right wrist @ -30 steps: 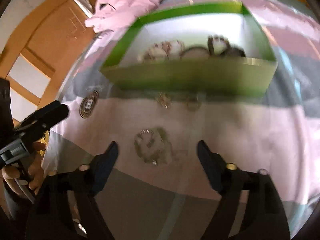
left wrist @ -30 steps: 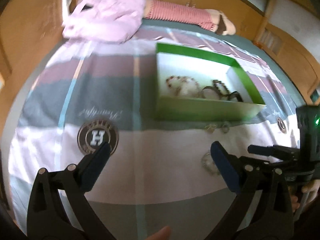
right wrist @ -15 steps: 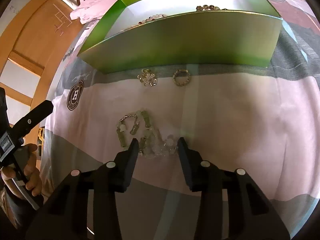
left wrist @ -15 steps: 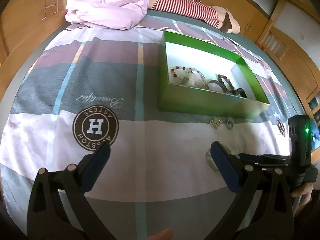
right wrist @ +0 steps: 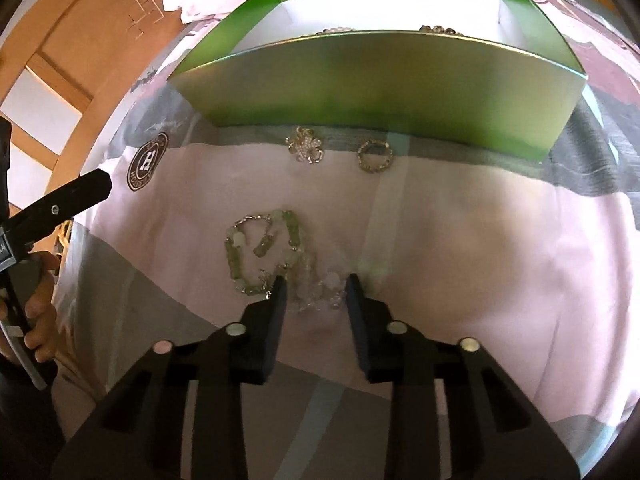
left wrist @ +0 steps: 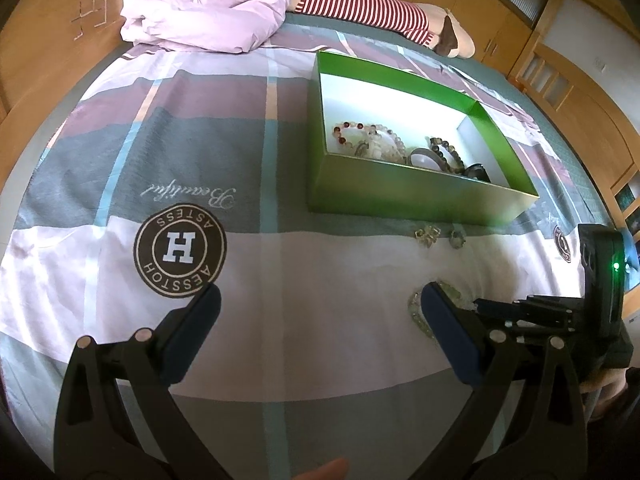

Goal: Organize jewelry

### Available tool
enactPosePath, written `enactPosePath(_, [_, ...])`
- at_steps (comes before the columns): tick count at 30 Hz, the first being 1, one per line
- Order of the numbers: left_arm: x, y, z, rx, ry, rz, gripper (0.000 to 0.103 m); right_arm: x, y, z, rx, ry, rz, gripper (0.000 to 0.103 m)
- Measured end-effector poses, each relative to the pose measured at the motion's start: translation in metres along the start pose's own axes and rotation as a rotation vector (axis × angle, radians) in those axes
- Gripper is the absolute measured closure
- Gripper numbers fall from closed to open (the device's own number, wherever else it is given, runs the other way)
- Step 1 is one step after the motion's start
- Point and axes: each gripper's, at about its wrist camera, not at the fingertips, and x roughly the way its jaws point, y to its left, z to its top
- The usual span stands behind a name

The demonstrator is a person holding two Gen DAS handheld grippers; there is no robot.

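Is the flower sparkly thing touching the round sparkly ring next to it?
Apart. In the right wrist view, the flower brooch and the round ring lie side by side in front of the green box, with a clear strip of bedsheet between them.

two brooches [right wrist: 338,152] before box [right wrist: 376,92].

box [left wrist: 400,196]: bright green outside, white inside
bedsheet [left wrist: 320,272]: plaid blocks of pink, grey, mauve, white, with light-blue stripes
logo [left wrist: 180,249]: brown circle, white H and lettering
bracelet [right wrist: 260,252]: pale green and clear beads
brooch [right wrist: 306,146]: silver-gold sparkly
leg [left wrist: 360,12]: red-white stripes
jacket [left wrist: 208,4]: pale pink
finger pads [left wrist: 192,332]: dark blue on black
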Motion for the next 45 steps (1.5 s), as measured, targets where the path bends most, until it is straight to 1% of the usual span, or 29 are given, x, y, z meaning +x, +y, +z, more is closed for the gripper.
enactPosePath(1, [0.000, 0.000, 0.000, 0.001, 0.000, 0.001, 0.002, 0.001, -0.004, 0.000, 0.011, 0.004, -0.015, 0.089])
enactPosePath(2, [0.000, -0.001, 0.000, 0.003, -0.001, 0.003, 0.002, 0.000, -0.008, 0.000, 0.025, 0.005, -0.003, 0.090])
enactPosePath(3, [0.000, -0.001, 0.000, 0.006, -0.002, 0.006, 0.002, 0.001, -0.013, 0.000, 0.042, 0.005, 0.006, 0.095])
enactPosePath(5, [0.001, -0.002, -0.001, 0.007, 0.000, 0.004, 0.002, 0.001, -0.015, 0.000, 0.053, 0.004, 0.010, 0.095])
enactPosePath(9, [0.003, -0.005, -0.002, 0.014, 0.006, -0.005, 0.002, -0.005, -0.004, 0.001, 0.004, -0.031, -0.046, 0.096])
enactPosePath(11, [0.003, -0.008, -0.002, 0.023, 0.008, -0.009, 0.002, -0.009, 0.001, 0.003, -0.006, -0.049, -0.059, 0.096])
enactPosePath(15, [0.005, -0.018, -0.003, 0.054, 0.018, -0.035, 0.002, -0.027, 0.005, 0.007, -0.021, -0.095, -0.078, 0.096])
enactPosePath(20, [0.009, -0.037, 0.000, 0.087, 0.029, -0.073, 0.002, -0.041, 0.004, 0.010, -0.013, -0.127, -0.099, 0.096])
enactPosePath(23, [0.019, -0.055, 0.000, 0.136, 0.076, -0.079, 0.002, -0.043, 0.002, 0.010, 0.000, -0.127, -0.109, 0.096])
enactPosePath(26, [0.029, -0.064, -0.004, 0.148, 0.124, -0.099, 0.003, -0.046, -0.004, 0.009, 0.032, -0.117, -0.088, 0.096])
enactPosePath(28, [0.036, -0.068, -0.005, 0.144, 0.149, -0.084, 0.003, -0.046, -0.006, 0.009, 0.047, -0.116, -0.080, 0.096])
enactPosePath(30, [0.045, -0.073, -0.004, 0.155, 0.170, -0.051, 0.009, -0.047, -0.007, 0.009, 0.050, -0.116, -0.083, 0.096])
enactPosePath(33, [0.058, -0.080, -0.004, 0.174, 0.205, -0.040, 0.011, -0.047, -0.014, 0.008, 0.073, -0.106, -0.074, 0.096])
enactPosePath(35, [0.065, -0.088, -0.006, 0.202, 0.226, -0.038, 0.011, -0.046, -0.018, 0.007, 0.086, -0.102, -0.071, 0.096])
enactPosePath(38, [0.073, -0.108, -0.012, 0.266, 0.246, -0.055, 0.010, -0.046, -0.024, 0.007, 0.107, -0.100, -0.075, 0.096])
enactPosePath(39, [0.076, -0.113, -0.013, 0.283, 0.251, -0.048, 0.010, -0.046, -0.025, 0.007, 0.111, -0.099, -0.075, 0.096])
enactPosePath(41, [0.083, -0.123, -0.018, 0.324, 0.261, -0.007, 0.011, -0.046, -0.027, 0.006, 0.114, -0.096, -0.077, 0.096])
enactPosePath(42, [0.089, -0.125, -0.022, 0.336, 0.271, 0.033, 0.016, -0.046, -0.028, 0.006, 0.115, -0.095, -0.080, 0.096])
enactPosePath(43, [0.095, -0.126, -0.025, 0.340, 0.280, 0.063, 0.017, -0.045, -0.028, 0.006, 0.116, -0.093, -0.082, 0.096])
enactPosePath(44, [0.094, -0.125, -0.025, 0.337, 0.263, 0.061, 0.018, -0.045, -0.029, 0.005, 0.117, -0.090, -0.081, 0.096])
enactPosePath(45, [0.093, -0.124, -0.025, 0.334, 0.248, 0.061, 0.023, -0.044, -0.029, 0.005, 0.118, -0.088, -0.081, 0.096])
